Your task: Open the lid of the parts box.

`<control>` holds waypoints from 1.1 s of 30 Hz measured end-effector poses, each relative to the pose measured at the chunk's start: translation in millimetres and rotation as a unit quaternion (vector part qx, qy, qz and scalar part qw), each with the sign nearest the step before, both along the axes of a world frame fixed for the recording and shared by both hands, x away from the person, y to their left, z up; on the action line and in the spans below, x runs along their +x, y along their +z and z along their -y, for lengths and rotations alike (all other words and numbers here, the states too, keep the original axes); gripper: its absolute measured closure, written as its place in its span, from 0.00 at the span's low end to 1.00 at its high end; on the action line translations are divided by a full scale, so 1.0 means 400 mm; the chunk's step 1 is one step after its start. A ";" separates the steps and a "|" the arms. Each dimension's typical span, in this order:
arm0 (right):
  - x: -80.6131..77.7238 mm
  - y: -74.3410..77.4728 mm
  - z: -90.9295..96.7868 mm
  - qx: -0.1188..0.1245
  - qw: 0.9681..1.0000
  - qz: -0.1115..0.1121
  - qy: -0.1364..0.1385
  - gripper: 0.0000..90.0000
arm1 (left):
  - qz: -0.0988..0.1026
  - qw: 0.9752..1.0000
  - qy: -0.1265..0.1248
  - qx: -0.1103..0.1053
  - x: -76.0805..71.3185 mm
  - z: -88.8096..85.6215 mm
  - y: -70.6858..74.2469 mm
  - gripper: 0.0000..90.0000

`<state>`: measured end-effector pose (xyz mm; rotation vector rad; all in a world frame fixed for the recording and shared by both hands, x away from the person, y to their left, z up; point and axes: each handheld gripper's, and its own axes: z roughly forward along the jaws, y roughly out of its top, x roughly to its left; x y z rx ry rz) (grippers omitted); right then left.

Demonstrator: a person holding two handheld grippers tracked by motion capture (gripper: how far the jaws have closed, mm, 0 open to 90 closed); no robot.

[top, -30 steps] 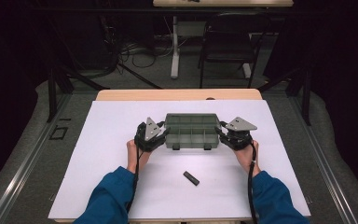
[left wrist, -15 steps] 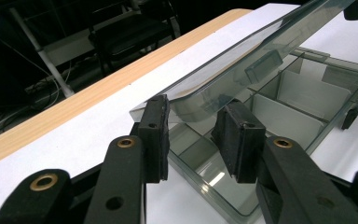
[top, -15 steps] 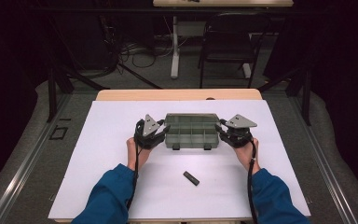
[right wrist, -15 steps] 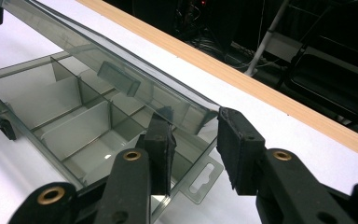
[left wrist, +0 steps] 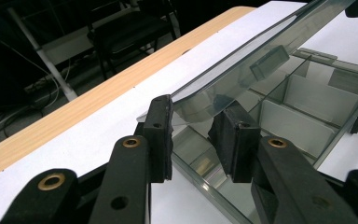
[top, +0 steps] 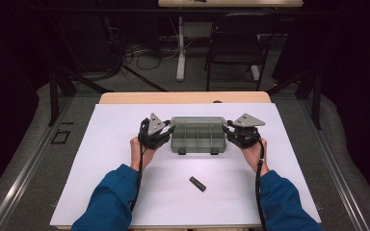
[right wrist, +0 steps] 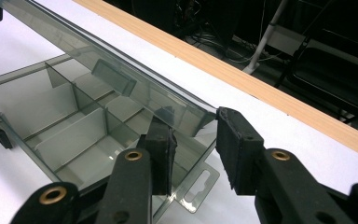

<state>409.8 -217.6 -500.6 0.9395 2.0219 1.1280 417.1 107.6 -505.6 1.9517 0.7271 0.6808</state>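
A clear grey compartment box [top: 196, 139] sits on the white bench [top: 125, 202], a little toward the far edge and about midway between the left and right edges. Its see-through lid [left wrist: 242, 74] is partly raised, tilted up above the divided tray [right wrist: 60, 126], and the hinge line runs along the far side.

The left tool [top: 160, 135] is at the box's left end. In the left gripper view its two black pads [left wrist: 161, 135] stand either side of the lid's corner, one at the outer face and one inside above the tray. Its jaws have just been closing, with the lid's corner between them; a small gap shows at the inner pad, so the pads stand apart and do not press on it yet.

The right tool [top: 234, 133] is at the box's right end. In the right gripper view the lid's corner lies between its pads [right wrist: 235, 144], one pad inside over the tray and one outside near the bench. The pads stand apart around the corner; whether either one touches the plastic is hard to tell.

A small dark stick-shaped object [top: 197, 183] lies on the bench nearer the near edge, well apart from the box. The person's blue sleeves [top: 108, 202] come in from the near edge.
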 end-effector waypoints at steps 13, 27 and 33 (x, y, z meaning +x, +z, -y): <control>0.028 0.022 -0.002 0.000 1.000 -0.016 -0.006 0.75 | -0.014 1.000 -0.002 -0.004 0.026 -0.004 0.021 0.79; 0.052 0.038 -0.005 0.001 1.000 -0.028 -0.012 0.77 | -0.022 1.000 -0.004 -0.003 0.044 -0.007 0.034 0.82; 0.059 0.043 -0.006 0.002 0.999 -0.033 -0.015 0.78 | -0.025 1.000 -0.005 -0.003 0.053 -0.008 0.039 0.83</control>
